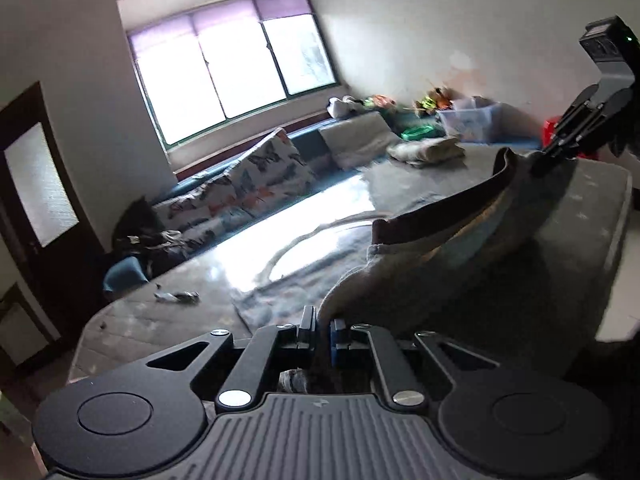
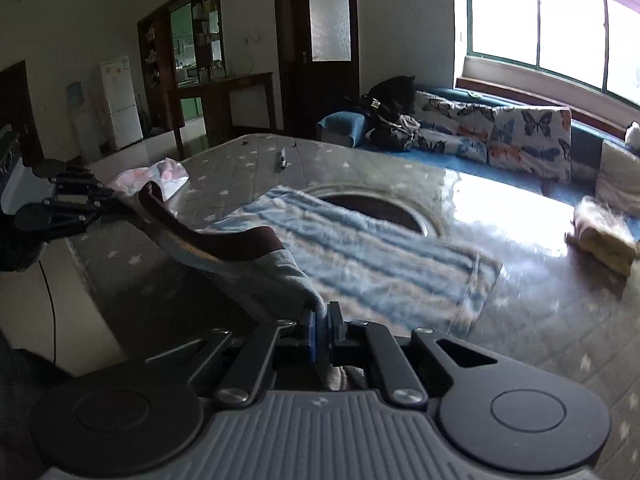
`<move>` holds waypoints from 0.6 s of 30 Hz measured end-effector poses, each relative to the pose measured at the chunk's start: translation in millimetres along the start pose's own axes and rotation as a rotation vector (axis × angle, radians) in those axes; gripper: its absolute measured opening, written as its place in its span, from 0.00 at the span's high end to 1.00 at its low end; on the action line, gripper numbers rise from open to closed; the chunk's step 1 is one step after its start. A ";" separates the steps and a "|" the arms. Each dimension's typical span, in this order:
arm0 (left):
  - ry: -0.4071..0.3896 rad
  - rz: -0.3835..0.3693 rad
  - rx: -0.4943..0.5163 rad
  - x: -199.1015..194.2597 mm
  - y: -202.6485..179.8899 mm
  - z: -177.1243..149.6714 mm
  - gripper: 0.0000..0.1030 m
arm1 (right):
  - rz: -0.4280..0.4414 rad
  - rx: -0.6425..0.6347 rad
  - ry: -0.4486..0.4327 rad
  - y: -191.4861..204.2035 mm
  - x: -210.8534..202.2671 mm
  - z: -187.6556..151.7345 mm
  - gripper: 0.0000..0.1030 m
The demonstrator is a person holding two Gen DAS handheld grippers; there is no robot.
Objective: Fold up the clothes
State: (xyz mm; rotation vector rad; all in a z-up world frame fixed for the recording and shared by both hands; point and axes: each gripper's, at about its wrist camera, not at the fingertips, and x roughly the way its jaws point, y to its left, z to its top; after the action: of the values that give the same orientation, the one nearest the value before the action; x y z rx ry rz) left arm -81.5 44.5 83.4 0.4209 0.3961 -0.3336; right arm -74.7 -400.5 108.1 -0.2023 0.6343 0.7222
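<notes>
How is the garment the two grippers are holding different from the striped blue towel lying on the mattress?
The garment hangs lifted off the mattress, stretched between the left gripper and right gripper; the striped towel lies flat and untouched. The garment is pale with a dark maroon band along its edge; the towel carries blue and light stripes. The garment sags and curves; the towel is spread out. Both are soft fabric over the same star-print mattress.

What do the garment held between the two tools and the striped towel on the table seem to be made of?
Garment: probably soft knit fabric, matte, pale with a dark maroon band; it sags and creases between the tools. Striped towel: likely terry or fleece, since its blue and white surface looks fuzzy and ridged.
</notes>
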 end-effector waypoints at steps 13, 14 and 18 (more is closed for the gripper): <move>0.097 0.003 -0.079 142.2 68.1 51.6 0.93 | -0.056 0.012 0.020 -77.8 88.9 76.7 0.96; 0.111 0.000 -0.082 153.4 72.1 53.9 0.93 | -0.058 0.024 0.030 -85.3 100.5 80.9 0.96; 0.177 -0.012 -0.092 201.8 84.2 57.3 0.92 | -0.063 0.081 0.067 -109.2 140.5 88.2 0.96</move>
State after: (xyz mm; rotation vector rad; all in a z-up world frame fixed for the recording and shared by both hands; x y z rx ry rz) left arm 144.2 44.7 71.2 0.3595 0.5844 -0.2897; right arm 120.6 -370.0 89.0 -0.1718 0.7169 0.6296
